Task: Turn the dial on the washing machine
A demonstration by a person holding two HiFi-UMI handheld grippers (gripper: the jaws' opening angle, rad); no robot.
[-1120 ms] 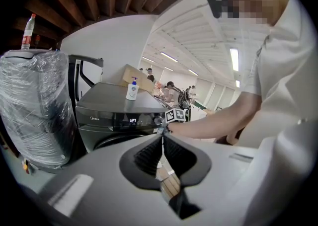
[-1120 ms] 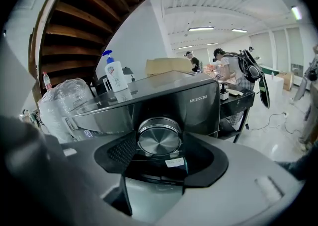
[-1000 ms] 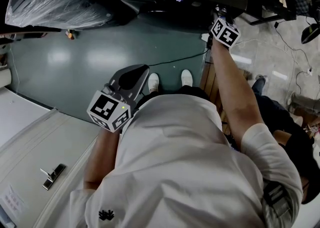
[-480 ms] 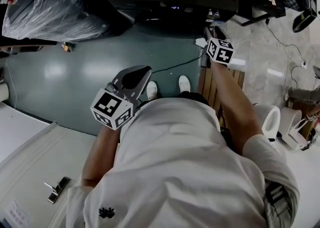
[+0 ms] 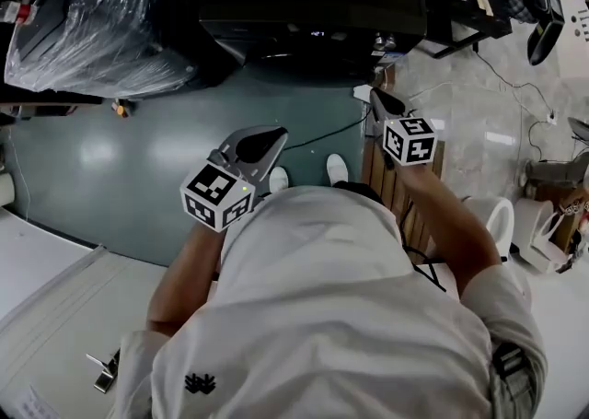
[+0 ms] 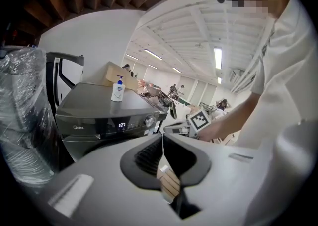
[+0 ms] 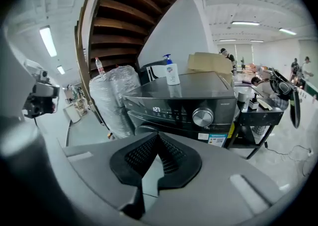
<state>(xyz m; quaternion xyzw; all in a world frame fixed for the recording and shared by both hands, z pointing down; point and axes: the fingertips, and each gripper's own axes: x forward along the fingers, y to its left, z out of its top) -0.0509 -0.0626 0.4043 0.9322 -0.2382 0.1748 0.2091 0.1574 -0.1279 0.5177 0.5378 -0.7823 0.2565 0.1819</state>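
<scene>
The washing machine [image 7: 189, 98], a dark front-loader, is seen standing on the green floor [image 5: 120, 150] in front of the person. Its dial [image 7: 202, 117], a round silver knob, is set at the right end of the control panel, just right of the lit display [image 7: 156, 109]. A pump bottle [image 7: 172, 73] is stood upright on the lid. A bulky thing wrapped in clear plastic [image 7: 112, 98] is placed just beside the machine on its left, and a black cart [image 7: 258, 115] is parked on its right.

The right hand-held gripper [image 7: 158, 138] is held out in front of the machine, well apart from the panel. Its jaws are pressed together at the tips and nothing is pinched between them (only floor is seen through the small gap lower down). It is pointed roughly at the middle of the control panel, with the dial lying up and to the right of the tips. The dial is not touched.

The left hand-held gripper [image 6: 163, 138] is kept lower and closer to the person's body. Its jaws are likewise pressed together at the tips, with nothing held between them. From its view the machine is seen farther off and to the left, and the right hand-held gripper's marker cube is seen beyond the jaws, to the right of the dial.
</scene>
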